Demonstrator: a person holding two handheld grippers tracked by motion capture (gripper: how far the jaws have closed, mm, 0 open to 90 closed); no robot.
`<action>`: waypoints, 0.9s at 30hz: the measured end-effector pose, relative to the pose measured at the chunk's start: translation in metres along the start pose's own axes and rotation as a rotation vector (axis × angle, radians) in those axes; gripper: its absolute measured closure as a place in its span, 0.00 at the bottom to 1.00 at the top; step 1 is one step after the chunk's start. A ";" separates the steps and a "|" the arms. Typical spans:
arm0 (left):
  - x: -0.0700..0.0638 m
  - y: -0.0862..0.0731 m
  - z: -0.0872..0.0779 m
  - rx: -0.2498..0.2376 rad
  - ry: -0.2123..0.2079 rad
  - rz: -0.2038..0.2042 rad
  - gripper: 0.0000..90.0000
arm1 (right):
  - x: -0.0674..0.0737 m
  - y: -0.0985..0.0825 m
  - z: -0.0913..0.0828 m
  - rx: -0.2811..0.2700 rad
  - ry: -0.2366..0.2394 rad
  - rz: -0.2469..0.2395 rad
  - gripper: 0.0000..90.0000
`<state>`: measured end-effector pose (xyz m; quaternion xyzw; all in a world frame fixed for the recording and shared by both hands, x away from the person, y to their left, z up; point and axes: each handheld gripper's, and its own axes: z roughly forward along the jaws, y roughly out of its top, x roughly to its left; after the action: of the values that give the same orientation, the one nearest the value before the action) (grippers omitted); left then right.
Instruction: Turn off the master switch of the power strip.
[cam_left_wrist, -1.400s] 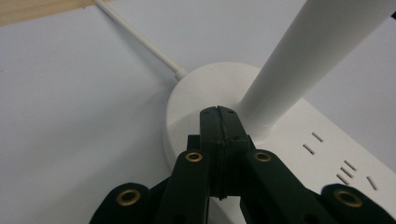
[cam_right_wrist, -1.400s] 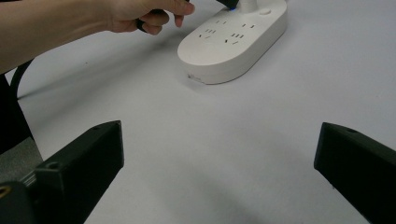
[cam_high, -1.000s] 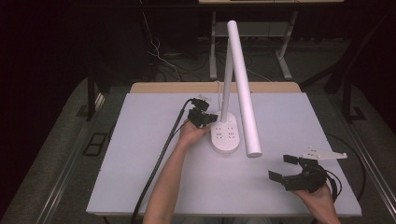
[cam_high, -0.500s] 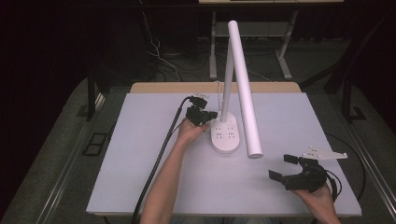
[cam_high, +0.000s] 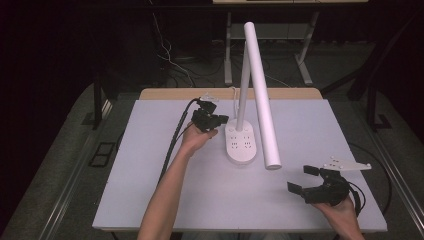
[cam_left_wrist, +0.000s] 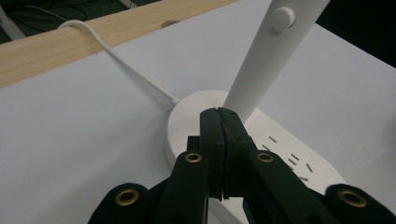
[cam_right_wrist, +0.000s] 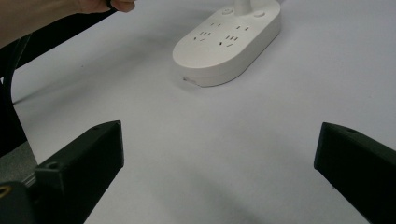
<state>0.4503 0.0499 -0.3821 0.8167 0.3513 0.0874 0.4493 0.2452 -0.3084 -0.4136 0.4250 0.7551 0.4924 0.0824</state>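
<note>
A white desk lamp stands on the table, its oval base carrying rows of socket slots. Its thin stem rises to a long white bar head that slopes down toward the front. My left gripper hovers just left of the base's rear end, jaws shut with nothing between them. In the left gripper view the closed tips sit right in front of the stem. My right gripper rests near the front right of the table, jaws wide open and empty, facing the base.
The lamp's white cord runs from the base back over the wooden table edge. A thick black cable trails along the left forearm. The white table top is bare at the front left and centre.
My left gripper has risen a little and shifted slightly beside the lamp base, still shut. The right gripper has stayed where it was.
</note>
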 end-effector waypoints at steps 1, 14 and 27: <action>0.000 0.001 -0.002 -0.001 0.004 0.004 0.99 | 0.000 0.000 0.000 0.000 -0.001 -0.001 0.01; 0.002 -0.004 -0.042 -0.078 -0.026 -0.045 0.56 | 0.000 0.000 -0.001 -0.002 -0.001 0.007 0.01; 0.015 -0.029 -0.088 -0.097 -0.052 -0.086 0.05 | 0.001 0.000 -0.001 -0.006 -0.001 0.011 0.01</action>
<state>0.4065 0.1296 -0.3567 0.7800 0.3695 0.0636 0.5010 0.2446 -0.3084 -0.4130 0.4291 0.7513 0.4947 0.0813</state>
